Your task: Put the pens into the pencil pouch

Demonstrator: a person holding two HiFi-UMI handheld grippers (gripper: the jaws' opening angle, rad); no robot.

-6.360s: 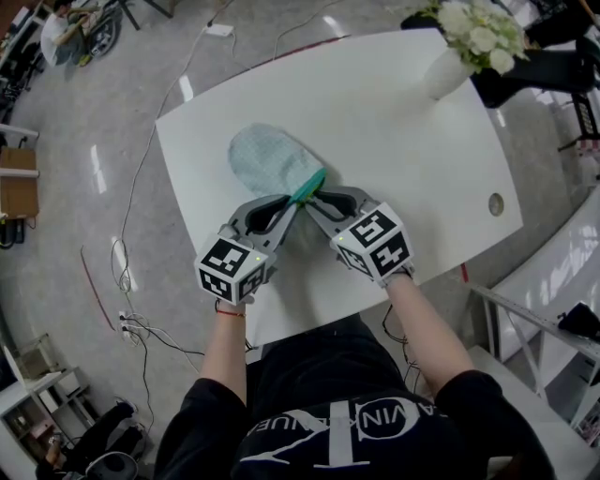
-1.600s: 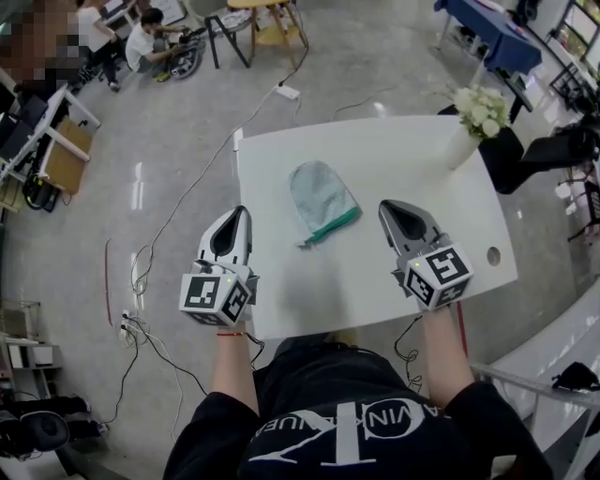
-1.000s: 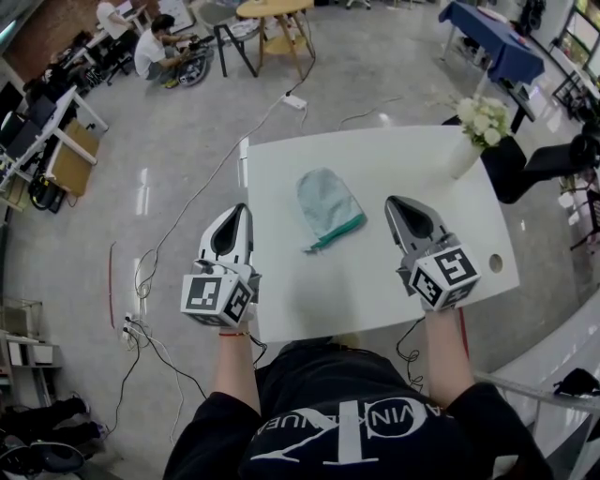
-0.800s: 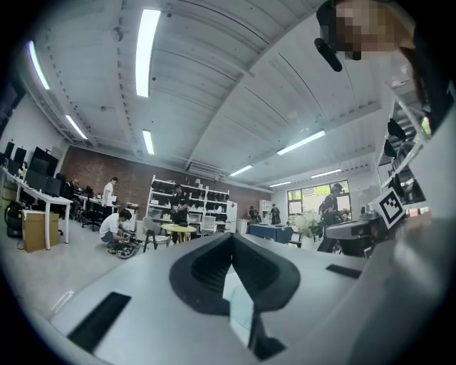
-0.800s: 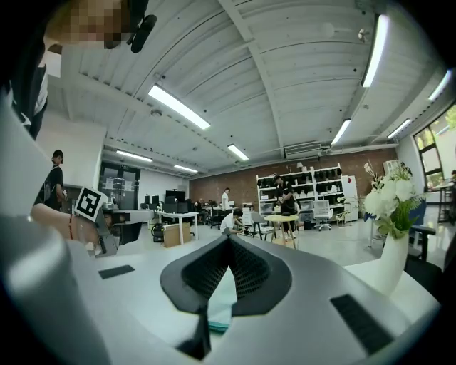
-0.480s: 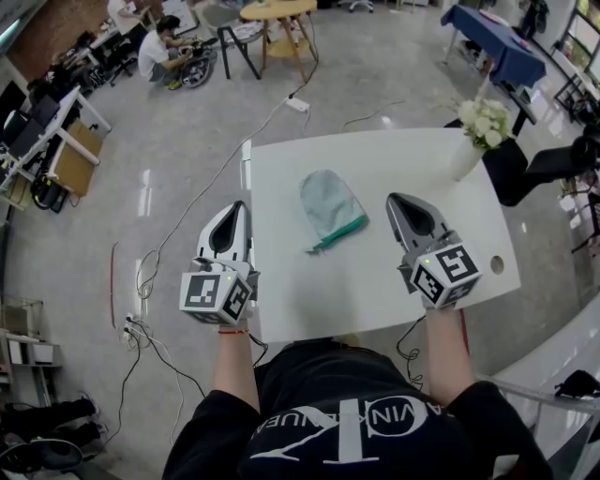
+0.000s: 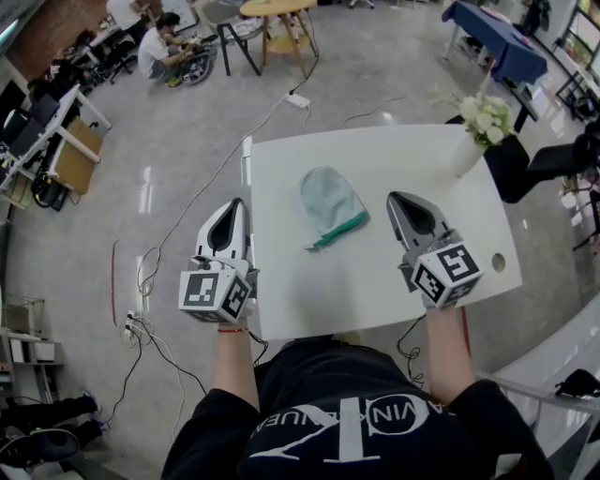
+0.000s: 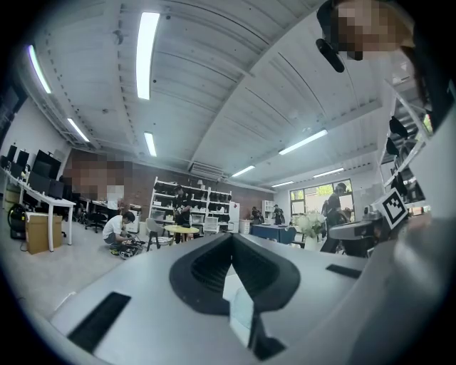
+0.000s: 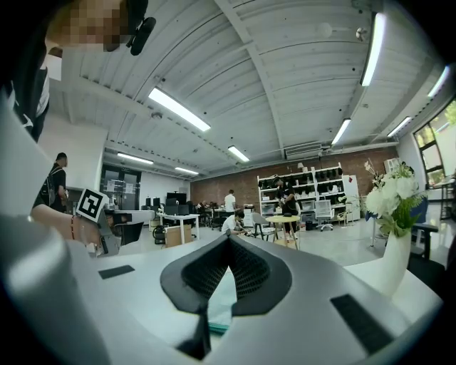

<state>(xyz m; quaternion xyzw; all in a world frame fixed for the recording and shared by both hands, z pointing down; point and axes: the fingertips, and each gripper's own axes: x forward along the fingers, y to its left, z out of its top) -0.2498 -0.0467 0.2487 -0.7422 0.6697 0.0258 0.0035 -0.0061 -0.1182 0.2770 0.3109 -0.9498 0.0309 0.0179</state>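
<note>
A pale blue-green pencil pouch (image 7: 329, 205) with a green zipper edge lies flat near the middle of the white table (image 7: 403, 159). No pens show outside it. My left gripper (image 7: 233, 204) is held level over the table's left edge, to the left of the pouch, jaws shut with nothing between them. My right gripper (image 7: 397, 200) is held level to the right of the pouch, also shut and empty. Both are apart from the pouch. In the right gripper view a sliver of the pouch (image 9: 222, 303) shows through the jaw window. Jaws meet at the tips (image 8: 232, 237) in the left gripper view.
A white vase of white flowers (image 7: 473, 128) stands at the table's far right corner. A cable hole (image 7: 498, 262) is near the right front edge. Cables (image 7: 150, 272) trail on the floor at left. People sit far off near a round table (image 7: 274, 9).
Both grippers have let go of the pouch's zipper end and drawn apart to either side; over the last second they hold still. The head camera has shifted slightly.
</note>
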